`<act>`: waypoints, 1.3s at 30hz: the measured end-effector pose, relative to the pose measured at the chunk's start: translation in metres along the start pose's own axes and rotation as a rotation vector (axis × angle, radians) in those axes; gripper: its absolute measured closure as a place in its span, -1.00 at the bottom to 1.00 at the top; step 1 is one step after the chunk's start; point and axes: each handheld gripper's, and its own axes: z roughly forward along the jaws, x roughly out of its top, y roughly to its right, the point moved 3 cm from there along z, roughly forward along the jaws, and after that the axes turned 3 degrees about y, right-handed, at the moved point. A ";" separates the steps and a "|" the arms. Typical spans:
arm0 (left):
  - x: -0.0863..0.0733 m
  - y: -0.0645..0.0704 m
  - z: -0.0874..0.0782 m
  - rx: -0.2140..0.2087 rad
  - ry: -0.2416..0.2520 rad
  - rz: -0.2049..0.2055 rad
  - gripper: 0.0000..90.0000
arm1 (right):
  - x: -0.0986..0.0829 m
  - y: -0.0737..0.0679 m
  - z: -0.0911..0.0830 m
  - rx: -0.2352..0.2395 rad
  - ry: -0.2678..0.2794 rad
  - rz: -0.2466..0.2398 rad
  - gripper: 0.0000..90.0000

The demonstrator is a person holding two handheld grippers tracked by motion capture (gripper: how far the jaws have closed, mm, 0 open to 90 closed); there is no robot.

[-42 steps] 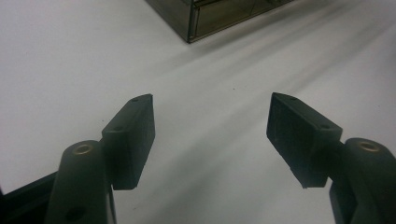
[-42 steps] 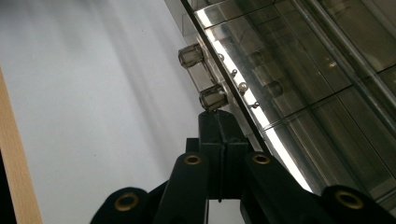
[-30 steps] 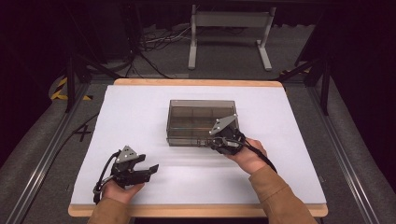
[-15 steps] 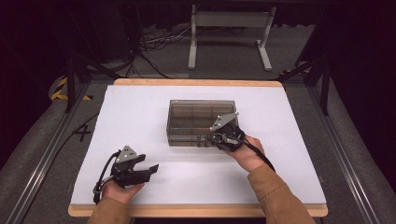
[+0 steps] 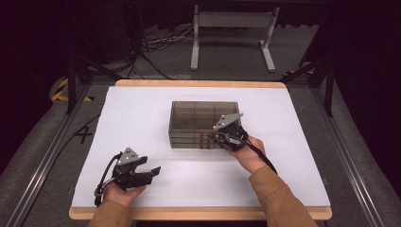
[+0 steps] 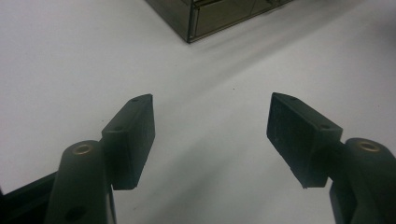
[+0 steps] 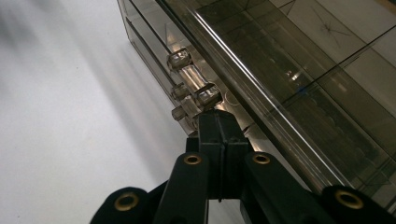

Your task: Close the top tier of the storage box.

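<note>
Smoked-grey clear plastic drawer cabinet (image 5: 203, 124) sits just past the centre of the white-covered table (image 5: 142, 113), its drawer fronts facing the person at 6 o'clock. Through the top panel its inner compartments can be made out; whether anything lies in them cannot be told. Right gripper (image 5: 222, 137) is up against the cabinet's front face, toward its right end. In the right gripper view the jaws are pressed together, tips right at one of the small clear plastic drawer knobs (image 7: 208, 96); two or three more knobs stand in a row beyond it, toward 11 o'clock in that view. Whether the jaws have anything of the knob between them, or merely butt against it, cannot be told: no gap shows and the knob's head stands free above the tips. Left gripper (image 5: 142, 174) rests low near the table's front edge at 7 o'clock from the cabinet, well apart from it, jaws spread wide and holding nothing; the left gripper view shows bare white table between them and a corner of the cabinet (image 6: 205, 21) at 12 o'clock. Judgement: the step in hand is taking hold of a drawer knob to draw that drawer out. The next move calls for a sure pinch on the knob and a straight pull toward 6 o'clock. The cabinet looks light and may slide with the pull, so the idle left gripper could well be needed to brace it.
</note>
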 end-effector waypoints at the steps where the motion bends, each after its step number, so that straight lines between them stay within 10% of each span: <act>1: 0.000 0.000 0.000 0.000 0.000 0.000 -0.27 | 0.000 0.000 0.001 -0.006 0.003 0.001 1.00; 17: 0.000 0.000 0.000 -0.004 -0.001 -0.004 -0.26 | -0.002 -0.004 -0.001 0.020 -0.008 -0.002 0.99; 39: 0.000 0.000 0.000 0.000 -0.002 -0.003 -0.26 | -0.021 -0.007 -0.050 0.111 0.111 0.000 0.10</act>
